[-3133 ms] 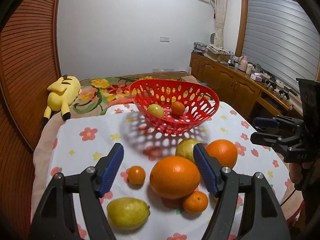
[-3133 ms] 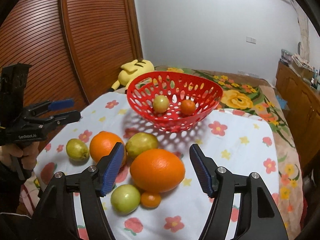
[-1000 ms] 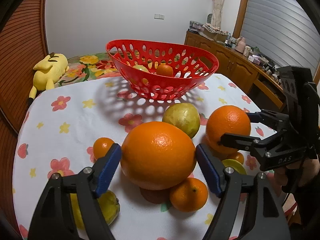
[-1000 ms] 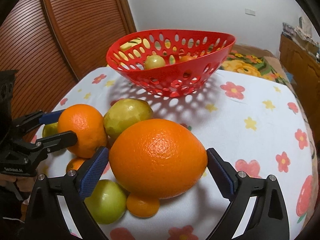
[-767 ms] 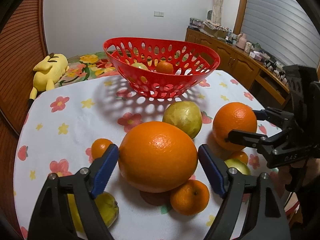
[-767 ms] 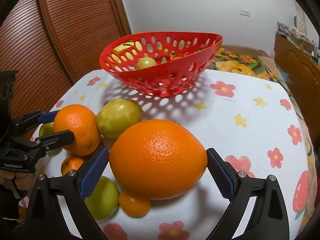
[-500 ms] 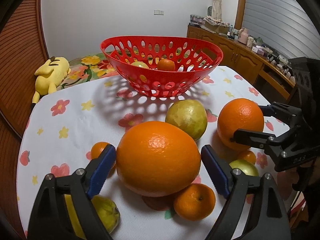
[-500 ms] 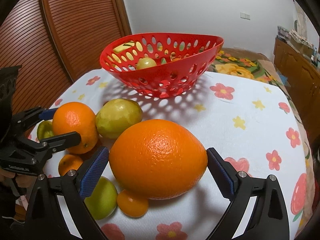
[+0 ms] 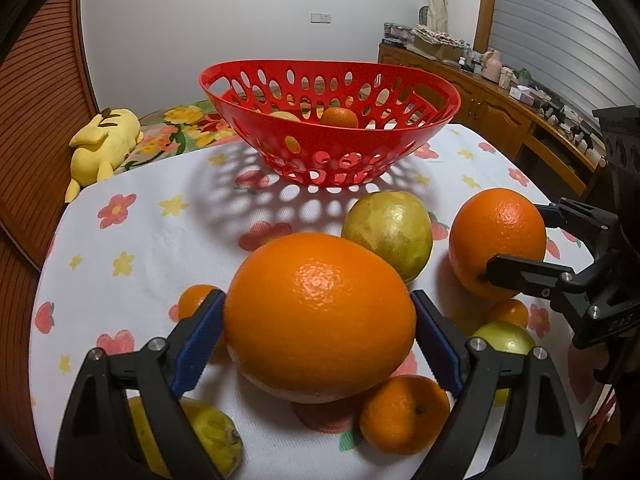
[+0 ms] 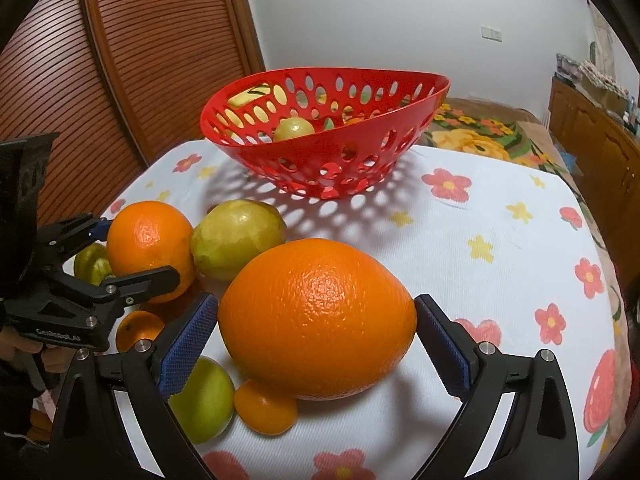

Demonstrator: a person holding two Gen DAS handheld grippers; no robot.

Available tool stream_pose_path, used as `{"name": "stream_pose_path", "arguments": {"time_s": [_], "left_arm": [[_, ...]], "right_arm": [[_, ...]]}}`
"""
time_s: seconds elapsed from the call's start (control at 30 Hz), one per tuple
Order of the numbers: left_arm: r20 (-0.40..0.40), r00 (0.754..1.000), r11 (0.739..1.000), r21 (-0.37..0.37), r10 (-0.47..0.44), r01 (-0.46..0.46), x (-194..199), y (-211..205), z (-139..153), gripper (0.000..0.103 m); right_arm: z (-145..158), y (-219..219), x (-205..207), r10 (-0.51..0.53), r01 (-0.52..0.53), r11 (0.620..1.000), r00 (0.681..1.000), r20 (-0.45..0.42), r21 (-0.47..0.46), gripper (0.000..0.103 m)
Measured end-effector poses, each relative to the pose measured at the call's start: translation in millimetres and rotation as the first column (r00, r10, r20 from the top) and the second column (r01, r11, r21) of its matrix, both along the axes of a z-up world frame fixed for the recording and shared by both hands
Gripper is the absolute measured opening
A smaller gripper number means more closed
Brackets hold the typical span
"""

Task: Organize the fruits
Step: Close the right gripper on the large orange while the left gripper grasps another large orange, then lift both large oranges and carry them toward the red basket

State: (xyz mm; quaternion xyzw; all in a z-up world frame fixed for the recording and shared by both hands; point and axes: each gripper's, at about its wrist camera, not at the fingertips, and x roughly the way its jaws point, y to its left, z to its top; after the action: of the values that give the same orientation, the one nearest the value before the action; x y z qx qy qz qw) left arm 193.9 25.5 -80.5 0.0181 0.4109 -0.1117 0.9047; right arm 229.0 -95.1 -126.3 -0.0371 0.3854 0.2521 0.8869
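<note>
A large orange lies on the flowered tablecloth between the blue pads of my left gripper, which is open around it. It also shows in the right wrist view, between the pads of my open right gripper. A red perforated basket stands beyond and holds a small green fruit and a small orange. A medium orange, a yellow-green pear-like fruit, small tangerines and green fruits lie around the large orange.
A yellow plush toy lies on the bed behind the table. A wooden slatted door is at the left and a wooden sideboard at the right. The table edge is close behind both grippers.
Both grippers have come lower and closer around the large orange over the last seconds. The pads now stand right beside its flanks. The fruits have not moved.
</note>
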Motion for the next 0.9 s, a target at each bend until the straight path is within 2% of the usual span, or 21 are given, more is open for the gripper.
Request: {"name": "stream_pose_path", "arguments": {"time_s": [0.3, 0.57, 0.9], "left_arm": [[-0.008, 1.000, 1.000, -0.015, -0.004, 0.004, 1, 0, -3, 0.091], [-0.009, 1.000, 0.996, -0.083, 0.015, -0.015, 2, 11, -2, 0.088], [0.044, 0.999, 0.993, -0.118, 0.014, -0.008, -10, 13, 20, 0.088]], "right_arm": [[0, 0, 0, 0.001, -0.001, 1.000, 1.000, -0.001, -0.003, 0.100], [-2, 0, 3, 0.008, -0.008, 1.000, 1.000, -0.009, 0.002, 0.101], [-3, -1, 5, 0.010, -0.010, 1.000, 1.000, -0.022, 0.011, 0.101]]}}
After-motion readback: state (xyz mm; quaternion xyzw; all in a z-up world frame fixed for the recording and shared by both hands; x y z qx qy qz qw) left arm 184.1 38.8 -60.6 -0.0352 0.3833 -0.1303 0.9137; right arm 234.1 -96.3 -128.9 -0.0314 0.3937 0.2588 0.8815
